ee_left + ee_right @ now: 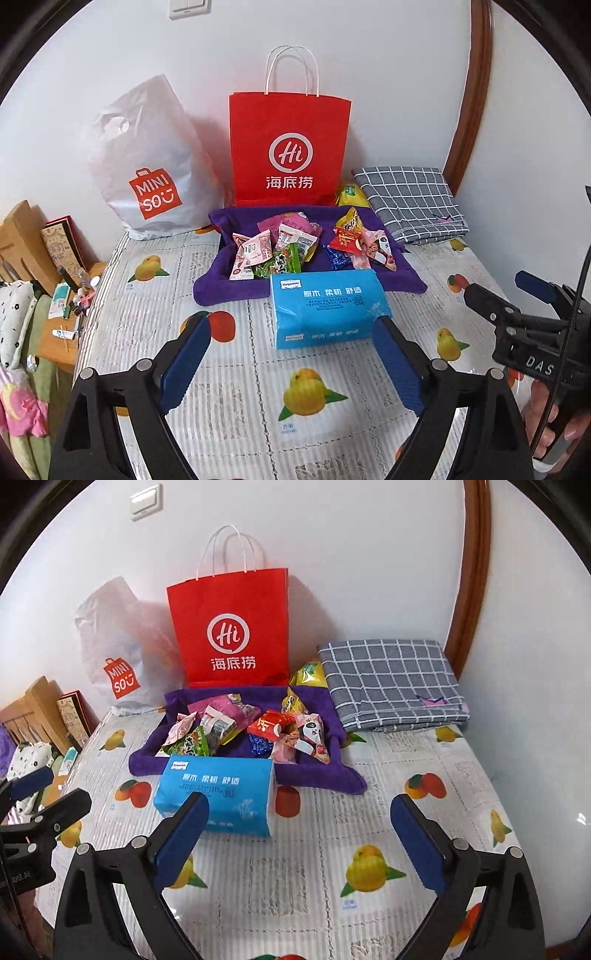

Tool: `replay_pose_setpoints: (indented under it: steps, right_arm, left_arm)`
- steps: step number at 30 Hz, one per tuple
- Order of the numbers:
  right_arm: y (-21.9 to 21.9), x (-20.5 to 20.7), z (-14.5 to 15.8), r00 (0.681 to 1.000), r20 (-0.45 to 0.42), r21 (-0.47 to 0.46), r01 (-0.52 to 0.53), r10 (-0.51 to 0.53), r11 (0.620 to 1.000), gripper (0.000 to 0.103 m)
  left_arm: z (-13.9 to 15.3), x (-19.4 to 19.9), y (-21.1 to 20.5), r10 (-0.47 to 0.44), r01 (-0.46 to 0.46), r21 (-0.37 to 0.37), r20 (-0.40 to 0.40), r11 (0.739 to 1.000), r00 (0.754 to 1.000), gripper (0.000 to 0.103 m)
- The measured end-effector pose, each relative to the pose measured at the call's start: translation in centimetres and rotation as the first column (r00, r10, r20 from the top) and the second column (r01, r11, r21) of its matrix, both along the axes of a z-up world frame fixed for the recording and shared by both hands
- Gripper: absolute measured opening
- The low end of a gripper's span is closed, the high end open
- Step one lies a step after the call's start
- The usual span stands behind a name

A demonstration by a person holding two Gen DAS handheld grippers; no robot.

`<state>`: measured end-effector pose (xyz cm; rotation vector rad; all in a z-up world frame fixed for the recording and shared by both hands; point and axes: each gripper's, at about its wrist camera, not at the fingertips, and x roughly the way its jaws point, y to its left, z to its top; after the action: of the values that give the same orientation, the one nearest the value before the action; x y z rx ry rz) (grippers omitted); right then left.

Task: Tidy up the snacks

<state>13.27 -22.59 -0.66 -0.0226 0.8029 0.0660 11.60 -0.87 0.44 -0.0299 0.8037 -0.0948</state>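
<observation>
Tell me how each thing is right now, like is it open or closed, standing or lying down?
Left gripper: open, empty.
Right gripper: open, empty.
Red paper bag: upright against the wall, handles up.
White plastic bag: full, leaning on the wall.
Blue tissue pack: lying flat.
Snack packets: piled loose in the purple tray.
Checked cloth: folded, lying flat.

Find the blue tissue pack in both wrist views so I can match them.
Left wrist: tissue pack sits at centre, just beyond the fingertips, in front of the purple tray.
Right wrist: tissue pack sits left of centre, partly behind the left finger.
Shared landmark: red bag standing behind the tray.
</observation>
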Motion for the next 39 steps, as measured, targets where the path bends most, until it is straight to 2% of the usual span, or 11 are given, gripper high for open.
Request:
replay_pose_setpoints:
  steps: [14, 39]
  right_arm:
    - [-0.4, -3.5, 0.9, 0.999, 0.033, -0.004, 0.008, -0.008, 1.0, 0.098]
    - [-1.0, -4.4, 1.6, 0.998, 0.05, 0.007, 0.023, -0.023, 1.0, 0.098]
  left_arm:
    - [0.6, -2.5, -0.5, 0.009, -0.009, -0.003, 0.023, 1.0, 1.0, 0.089]
    - [1.0, -2.9, -0.8, 0.0, 0.0, -0.001, 0.033, 1.0, 0.999, 0.089]
